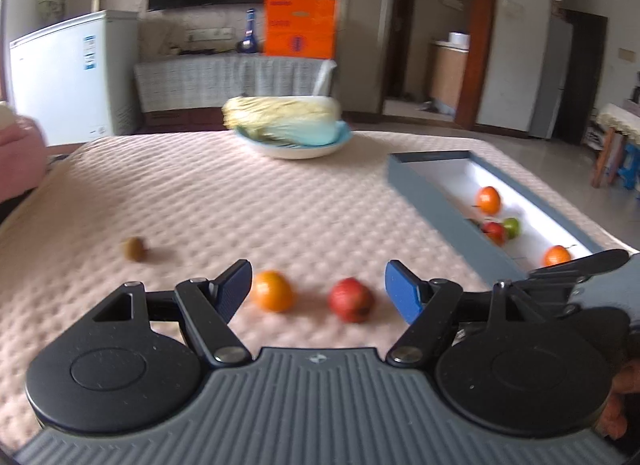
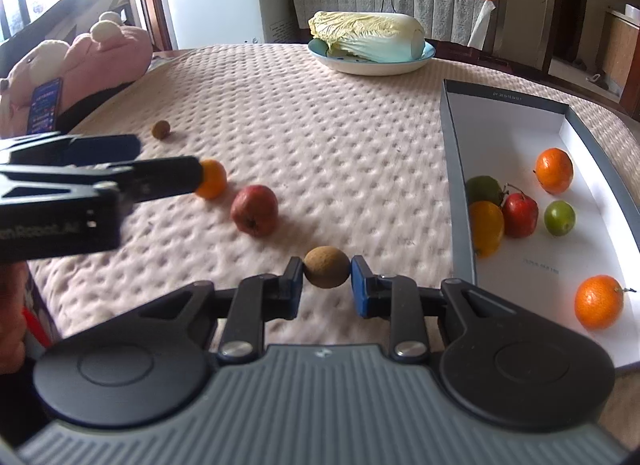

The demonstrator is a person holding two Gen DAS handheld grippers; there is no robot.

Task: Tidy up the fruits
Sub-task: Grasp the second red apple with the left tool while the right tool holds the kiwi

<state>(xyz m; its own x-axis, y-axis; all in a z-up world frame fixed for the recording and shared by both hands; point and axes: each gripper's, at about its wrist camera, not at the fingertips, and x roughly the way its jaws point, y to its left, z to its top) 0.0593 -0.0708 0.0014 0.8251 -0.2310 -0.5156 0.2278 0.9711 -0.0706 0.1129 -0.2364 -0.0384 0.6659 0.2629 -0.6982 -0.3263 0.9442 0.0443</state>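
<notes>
Brown kiwi [image 2: 327,266] pinched above quilted cloth [image 2: 320,125].

- tabletop [image 2: 340,137] covered in quilted pink cloth, dimpled, matt
- box [image 2: 460,201]: grey matt card walls, smooth white paper lining
- brown fruit [image 2: 326,267] rough, dull skin, seen between the right tool [image 2: 326,277] pads
- red apple [image 2: 255,210] smooth, slight sheen
- oranges [image 2: 554,170] glossy, pitted
- tool bodies black matt plastic, metal rivets, ribbed grey base
- plate [image 2: 372,65] glazed, glossy
</notes>
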